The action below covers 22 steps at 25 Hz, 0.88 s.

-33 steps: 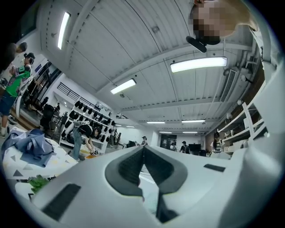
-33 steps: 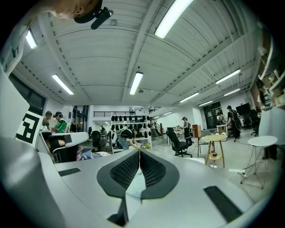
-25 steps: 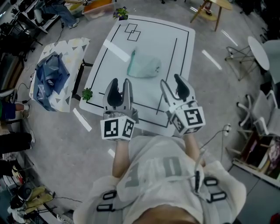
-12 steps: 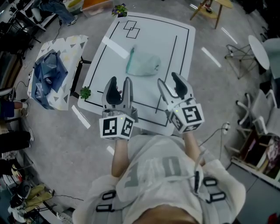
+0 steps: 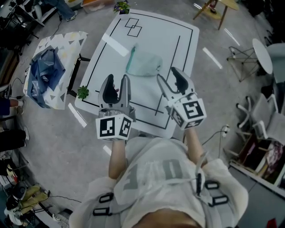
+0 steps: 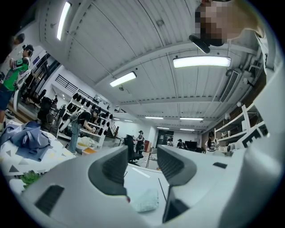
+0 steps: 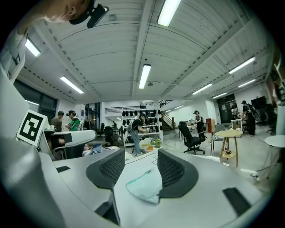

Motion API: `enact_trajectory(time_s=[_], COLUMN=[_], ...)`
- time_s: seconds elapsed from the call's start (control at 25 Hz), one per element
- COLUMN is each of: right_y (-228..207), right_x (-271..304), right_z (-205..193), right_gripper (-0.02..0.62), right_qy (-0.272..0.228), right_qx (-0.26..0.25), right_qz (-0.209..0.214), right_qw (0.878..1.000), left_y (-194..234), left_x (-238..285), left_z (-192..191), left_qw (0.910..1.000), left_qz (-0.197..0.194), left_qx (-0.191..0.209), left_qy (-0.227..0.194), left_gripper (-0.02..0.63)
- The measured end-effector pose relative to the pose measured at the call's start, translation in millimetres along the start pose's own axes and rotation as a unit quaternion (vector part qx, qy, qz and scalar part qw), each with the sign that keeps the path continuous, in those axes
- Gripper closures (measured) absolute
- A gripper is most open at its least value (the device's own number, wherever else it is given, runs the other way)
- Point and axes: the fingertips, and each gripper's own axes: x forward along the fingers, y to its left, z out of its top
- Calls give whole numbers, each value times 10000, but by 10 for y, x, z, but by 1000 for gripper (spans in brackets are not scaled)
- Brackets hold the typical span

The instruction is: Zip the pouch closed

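Observation:
A pale green pouch (image 5: 143,64) lies flat on the white table (image 5: 178,31), past both grippers; it also shows low between the jaws in the left gripper view (image 6: 144,200) and the right gripper view (image 7: 144,185). My left gripper (image 5: 118,81) hovers over the table's near edge, short of the pouch and to its left. Just right of the pouch's near end is my right gripper (image 5: 168,76), not touching it. Both pairs of jaws have just been opening and stand open with nothing between them (image 6: 142,162) (image 7: 139,167).
Black lines mark the table top. A small plant (image 5: 121,6) stands at its far edge and another (image 5: 83,92) at its left edge. A side table holding blue cloth (image 5: 42,71) is to the left. A wooden stool (image 5: 213,9) and chairs (image 5: 242,55) are on the right.
The right gripper has drifted a little forward, toward the pouch. The left gripper has stayed about where it was. The pouch has not moved on the table.

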Motion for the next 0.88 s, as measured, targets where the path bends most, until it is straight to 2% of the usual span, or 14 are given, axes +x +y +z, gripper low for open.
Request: enact_trajectory(time_s=[0.16, 0.32, 0.52, 0.6, 0.72, 0.88], right_y=[-86, -123, -175, -195, -224, -261], right_x=[201, 553, 1126, 1373, 1744, 2206], right_z=[69, 170, 73, -23, -217, -588], right_gripper=[388, 388, 388, 387, 387, 387], right_qy=[131, 264, 756, 1014, 1447, 2039], right_qx=[-265, -852, -1681, -2100, -2744, -3617], right_qz=[119, 415, 820, 974, 1228, 1595], right_qw=[9995, 9951, 9795, 9675, 9427, 8956], left_y=[50, 90, 194, 268, 387, 536], left_x=[52, 107, 152, 165, 190, 218], left_z=[5, -3, -82, -113, -125, -157], left_qw=[10000, 9999, 9998, 9998, 9995, 9989], left_qz=[-30, -84, -38, -9, 157, 304], left_qx=[-57, -14, -95, -40, -106, -89], left_qy=[11, 54, 165, 214, 262, 358], left_gripper=[417, 417, 417, 417, 417, 417])
